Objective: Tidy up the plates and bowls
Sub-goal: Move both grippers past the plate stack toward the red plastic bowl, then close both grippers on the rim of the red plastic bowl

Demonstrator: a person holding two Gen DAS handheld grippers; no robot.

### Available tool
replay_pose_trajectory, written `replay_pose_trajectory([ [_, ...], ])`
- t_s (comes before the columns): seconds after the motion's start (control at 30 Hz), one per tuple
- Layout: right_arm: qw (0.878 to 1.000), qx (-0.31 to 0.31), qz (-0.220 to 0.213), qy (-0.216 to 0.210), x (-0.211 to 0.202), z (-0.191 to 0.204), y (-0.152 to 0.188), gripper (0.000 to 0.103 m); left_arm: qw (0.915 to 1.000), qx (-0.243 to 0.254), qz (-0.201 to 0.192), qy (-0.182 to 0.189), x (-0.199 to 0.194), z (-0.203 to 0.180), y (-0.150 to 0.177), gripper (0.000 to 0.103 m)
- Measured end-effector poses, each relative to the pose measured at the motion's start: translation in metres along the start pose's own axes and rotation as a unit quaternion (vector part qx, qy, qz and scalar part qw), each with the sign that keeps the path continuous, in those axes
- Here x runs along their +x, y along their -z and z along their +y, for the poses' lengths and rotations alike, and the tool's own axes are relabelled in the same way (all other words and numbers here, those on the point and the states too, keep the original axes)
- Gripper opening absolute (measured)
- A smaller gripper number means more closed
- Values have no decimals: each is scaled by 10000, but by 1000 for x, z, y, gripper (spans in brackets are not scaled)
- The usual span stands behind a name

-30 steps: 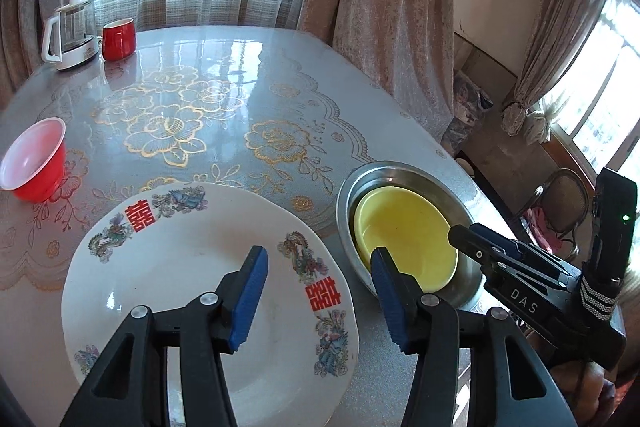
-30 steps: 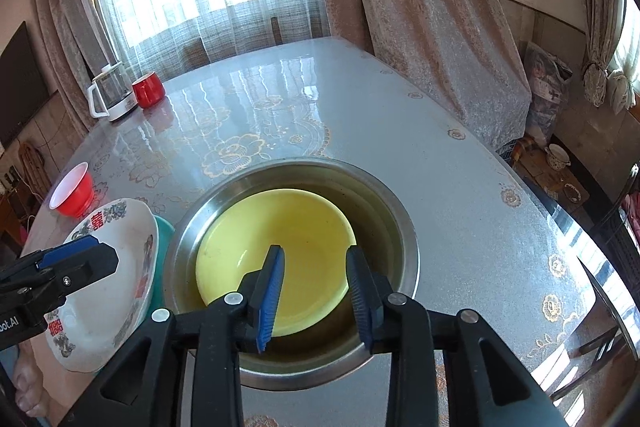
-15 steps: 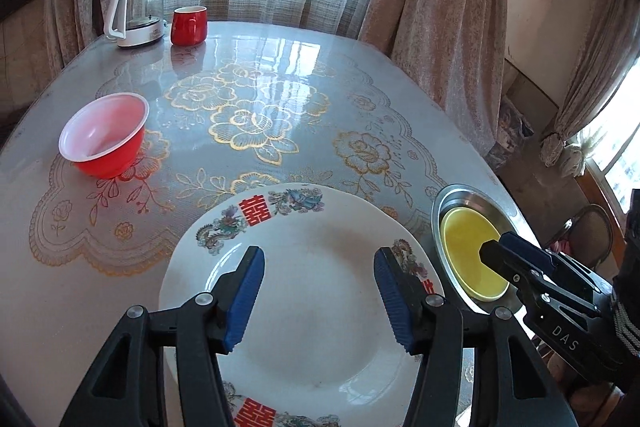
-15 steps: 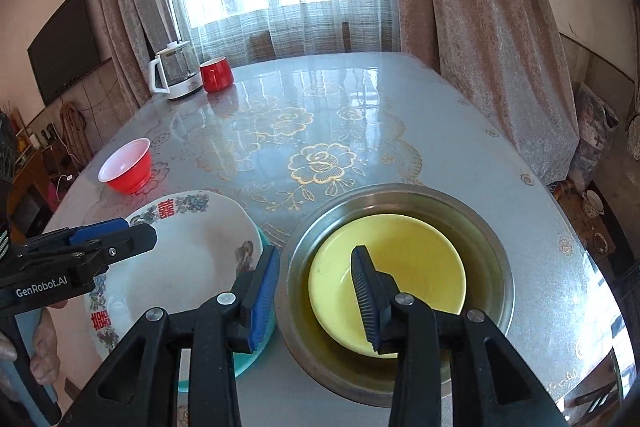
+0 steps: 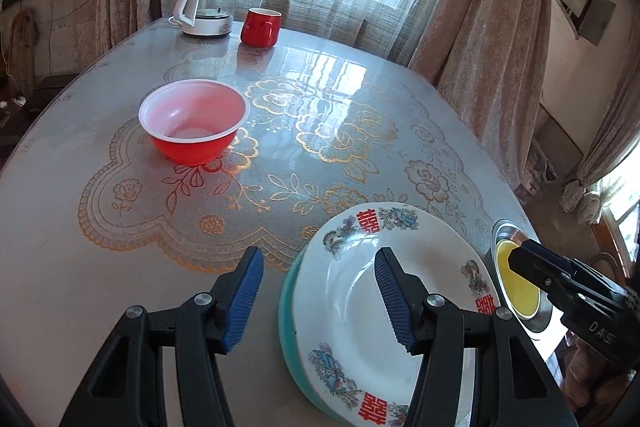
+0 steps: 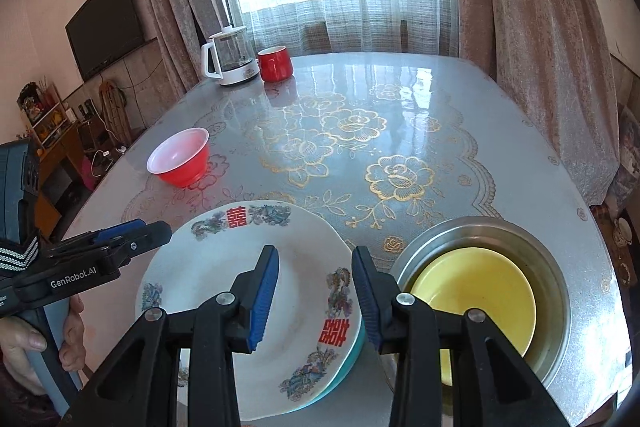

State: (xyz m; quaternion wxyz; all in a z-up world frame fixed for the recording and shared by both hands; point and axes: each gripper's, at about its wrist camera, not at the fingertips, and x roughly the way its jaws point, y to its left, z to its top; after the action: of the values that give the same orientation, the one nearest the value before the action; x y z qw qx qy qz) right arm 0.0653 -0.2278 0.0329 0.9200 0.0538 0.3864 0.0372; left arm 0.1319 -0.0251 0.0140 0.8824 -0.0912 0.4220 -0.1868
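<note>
A white plate (image 5: pixel 340 291) with red characters and flower prints lies on a teal plate (image 5: pixel 286 307) at the table's near edge. My left gripper (image 5: pixel 318 267) hangs open above that stack's left rim and holds nothing. A red bowl (image 5: pixel 192 123) with a white inside stands farther left on the table. My right gripper (image 6: pixel 316 259) is open and empty over the white plate's (image 6: pixel 224 267) right side. Just to its right, a yellow bowl (image 6: pixel 480 287) sits inside a steel basin (image 6: pixel 480 227). The left gripper (image 6: pixel 132 231) also shows at the left of the right wrist view.
A glass kettle (image 5: pixel 204 7) and a red mug (image 5: pixel 260 27) stand at the far end of the table (image 5: pixel 120 267) by the curtained window. The table's right edge runs close to the basin. A hand (image 6: pixel 24 339) grips the left tool.
Both grippers have swung left. The left one went from over the plate's middle to its left rim. The right one left the yellow bowl for the plate, and its jaws stand a little wider.
</note>
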Motion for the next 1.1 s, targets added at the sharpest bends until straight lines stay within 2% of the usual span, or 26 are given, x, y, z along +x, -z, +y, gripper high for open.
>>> replay_pose_trajectory([
  [0.47,9958,-154,554,-713,50,50,-23,38,9970,-691,-173,-291,-12,66,1,62],
  [0.73,9840,213,937,-1503,83,76,-46,38,9941,-955,-307,-424,-9,98,-11,60],
  [0.9,9811,291,1015,-1620,108,93,-65,38,9915,-1128,-381,-530,-4,116,-25,58],
  [1.1,9779,429,1130,-1708,140,108,-84,31,9892,-1278,-467,-537,5,135,-45,57],
])
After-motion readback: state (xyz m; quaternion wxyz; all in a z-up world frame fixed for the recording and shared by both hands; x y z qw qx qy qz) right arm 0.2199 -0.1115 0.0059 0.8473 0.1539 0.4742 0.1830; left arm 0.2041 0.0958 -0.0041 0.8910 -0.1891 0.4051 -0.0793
